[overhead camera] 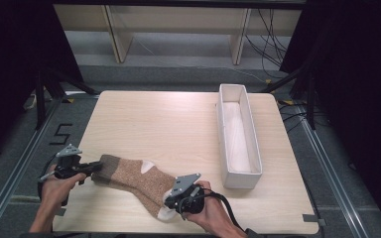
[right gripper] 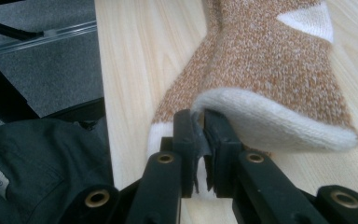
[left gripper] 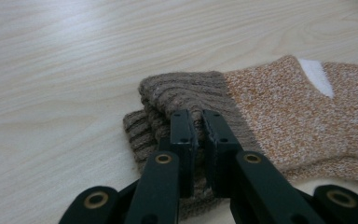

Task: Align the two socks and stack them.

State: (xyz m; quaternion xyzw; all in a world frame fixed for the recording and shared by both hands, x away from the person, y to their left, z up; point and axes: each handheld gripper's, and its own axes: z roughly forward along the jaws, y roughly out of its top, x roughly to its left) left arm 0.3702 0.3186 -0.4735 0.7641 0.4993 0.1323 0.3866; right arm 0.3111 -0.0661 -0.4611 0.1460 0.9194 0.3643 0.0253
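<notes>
My left gripper (overhead camera: 93, 167), at the lower left of the high view, has its jaws closed to a narrow gap on the dark brown ribbed cuff of a pair of socks (overhead camera: 131, 177); in the left gripper view the cuff (left gripper: 186, 95) bunches up between the two black jaws at lower centre of the frame. My right gripper (overhead camera: 171, 200), at the lower centre of the high view, likewise stands nearly closed, pinching the white toe end; in the right gripper view the white toe (right gripper: 270, 122) curls over the jaws at centre, while a white heel patch (right gripper: 310, 19) sits at the upper right. The socks, orange-brown and stacked one on the other, stretch diagonally between the two grippers across the lower left part of the light wooden table (overhead camera: 168, 124). A long white box (overhead camera: 238, 136) lies open on the right half of the table, well apart from the socks. My dark sleeve (right gripper: 37, 163) occupies the lower left of the right gripper view.
</notes>
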